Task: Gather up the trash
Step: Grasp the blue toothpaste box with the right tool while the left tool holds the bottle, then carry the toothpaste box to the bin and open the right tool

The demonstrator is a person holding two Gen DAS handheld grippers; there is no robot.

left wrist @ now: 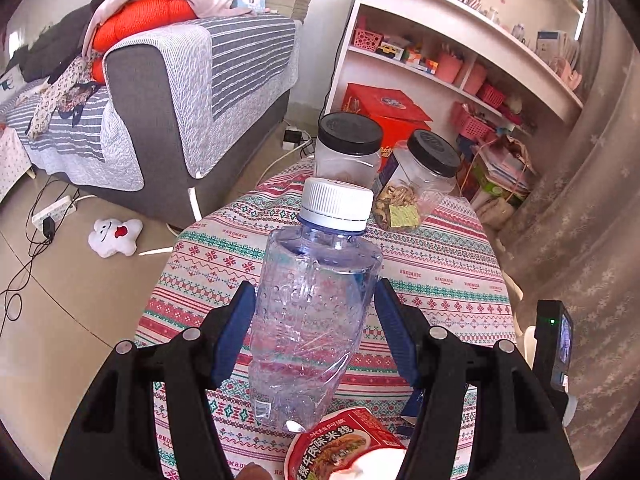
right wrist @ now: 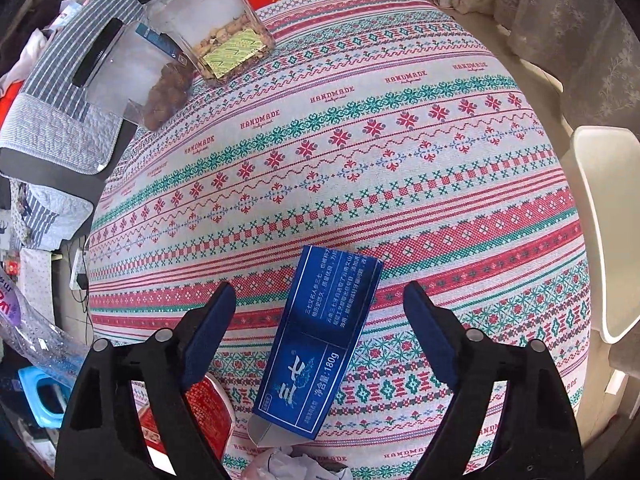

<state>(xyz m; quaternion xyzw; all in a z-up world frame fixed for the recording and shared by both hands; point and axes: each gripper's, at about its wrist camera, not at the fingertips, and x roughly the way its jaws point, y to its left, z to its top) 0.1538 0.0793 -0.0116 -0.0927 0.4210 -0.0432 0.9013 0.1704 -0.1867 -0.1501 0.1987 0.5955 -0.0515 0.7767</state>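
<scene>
1. Trash is spread over the near part of a round table under a red, green and white patterned cloth (right wrist: pixel 400 128): a crumpled clear plastic water bottle with a white cap (left wrist: pixel 312 304), a flat blue cardboard toothpaste carton (right wrist: pixel 320 344), a red instant-noodle cup with its paper lid peeled up (left wrist: pixel 340 444) and a wad of crumpled white paper (right wrist: pixel 288 465) at the near edge.

2. Left gripper (left wrist: pixel 316 308) holds the bottle upright above the cloth, its blue pads pressed on either side of the dented body. Risk: the thin wall may buckle further under the squeeze and the bottle could twist or slide out, probably onto the noodle cup right below it.

3. Right gripper (right wrist: pixel 320 316) hovers with fingers spread wide, the carton lying between them, untouched. Risk: the carton lies flat on the cloth, so closing fingers may skate over it or snag the fabric.

4. Clear square jar with a black lid (right wrist: pixel 208 28), at the far edge, holds a shallow layer of pale dried pieces and a yellow-green packet.

5. Second clear black-lidded jar (right wrist: pixel 132 80), beside it, holds brown round pieces at the bottom.

6. Bottle appears nearly empty; droplets cling inside.
</scene>
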